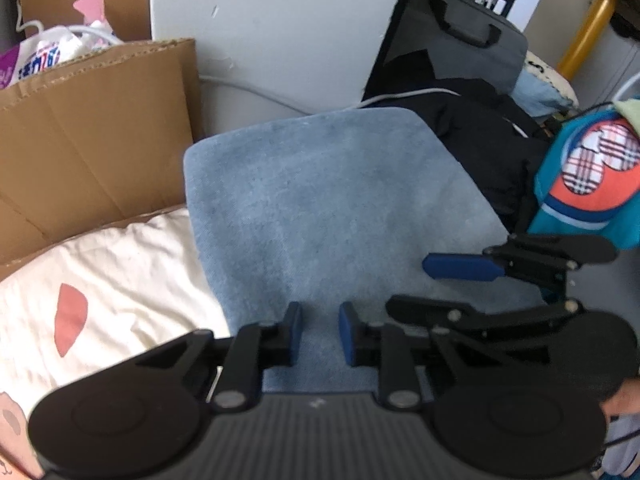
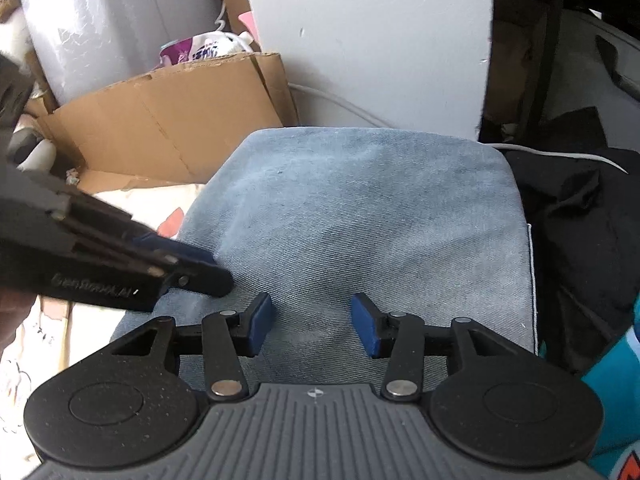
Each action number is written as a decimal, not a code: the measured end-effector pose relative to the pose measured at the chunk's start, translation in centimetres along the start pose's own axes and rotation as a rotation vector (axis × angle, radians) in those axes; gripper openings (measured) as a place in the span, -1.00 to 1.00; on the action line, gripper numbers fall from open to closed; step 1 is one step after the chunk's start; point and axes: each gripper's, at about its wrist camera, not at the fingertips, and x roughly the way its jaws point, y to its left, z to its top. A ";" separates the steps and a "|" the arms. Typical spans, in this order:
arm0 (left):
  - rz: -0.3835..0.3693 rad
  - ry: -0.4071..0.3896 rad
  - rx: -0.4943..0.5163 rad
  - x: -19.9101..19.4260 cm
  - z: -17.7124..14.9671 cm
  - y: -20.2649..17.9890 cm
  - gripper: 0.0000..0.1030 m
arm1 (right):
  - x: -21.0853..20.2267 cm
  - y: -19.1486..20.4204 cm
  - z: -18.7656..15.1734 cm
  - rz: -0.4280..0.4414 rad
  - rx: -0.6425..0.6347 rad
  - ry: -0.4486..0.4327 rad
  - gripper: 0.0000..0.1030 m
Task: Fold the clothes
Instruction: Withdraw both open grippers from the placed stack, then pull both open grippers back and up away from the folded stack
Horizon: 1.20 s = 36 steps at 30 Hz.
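Note:
A folded light-blue denim garment [image 1: 340, 200] [image 2: 360, 208] lies flat as a rounded rectangle on the bedding. In the left wrist view my left gripper [image 1: 320, 332] hovers low over the garment's near edge. A narrow gap separates its blue pads, and only flat denim shows in that gap. It also enters the right wrist view, where the left gripper [image 2: 200, 266] rests at the denim's left edge. My right gripper [image 2: 313, 322] stands open over the near middle of the denim, gripping nothing. The right gripper [image 1: 432, 288] is also seen at the garment's right side.
Cream bedding [image 1: 100, 280] with pink prints lies to the left. A cardboard box [image 1: 92, 140] stands behind it. A black garment [image 1: 480, 140] and a teal garment [image 1: 592, 176] with an orange and plaid print lie to the right. A white panel [image 1: 280, 32] and a cable are behind.

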 end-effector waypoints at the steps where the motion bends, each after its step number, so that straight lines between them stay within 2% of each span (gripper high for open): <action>1: -0.011 0.001 -0.005 -0.4 -0.4 0.0 -0.56 | -0.3 0.0 0.0 -0.001 -0.002 0.000 -0.01; 7: -0.021 0.006 0.019 -2.2 -2.4 0.1 -0.57 | -3.2 -0.1 -1.5 -0.014 -0.015 -0.018 -0.03; 13: 0.011 -0.001 0.034 -3.1 -4.1 -0.3 -0.56 | -5.4 0.1 -4.7 -0.056 -0.025 -0.005 -0.07; 17: 0.005 -0.005 -0.003 -4.2 -4.5 -0.4 -0.43 | -7.0 0.2 -6.5 -0.085 0.002 0.005 -0.09; 19: -0.002 -0.007 -0.031 -4.5 -4.7 -0.3 -0.26 | -8.2 0.0 -7.2 -0.103 0.041 -0.010 -0.09; 21: -0.010 -0.010 -0.063 -4.7 -4.9 -0.1 0.05 | -9.4 -0.6 -8.0 -0.114 0.133 -0.042 -0.06; 23: -0.022 -0.010 -0.094 -4.6 -5.2 0.1 0.13 | -10.4 -1.5 -8.8 -0.115 0.235 -0.074 -0.06; 27: -0.026 0.003 -0.121 -4.1 -5.9 0.0 0.13 | -11.6 -3.6 -11.2 -0.142 0.423 -0.147 -0.04; 32: -0.041 0.012 -0.166 -3.6 -7.2 0.1 0.11 | -10.8 -5.5 -14.9 -0.091 0.713 -0.282 0.02; 34: -0.046 0.028 -0.190 -3.2 -7.7 0.2 0.09 | -9.8 -5.4 -16.1 -0.060 0.796 -0.288 0.02; 36: -0.054 0.037 -0.205 -3.2 -8.1 0.3 -0.02 | -8.6 -5.1 -16.8 -0.017 0.835 -0.269 0.02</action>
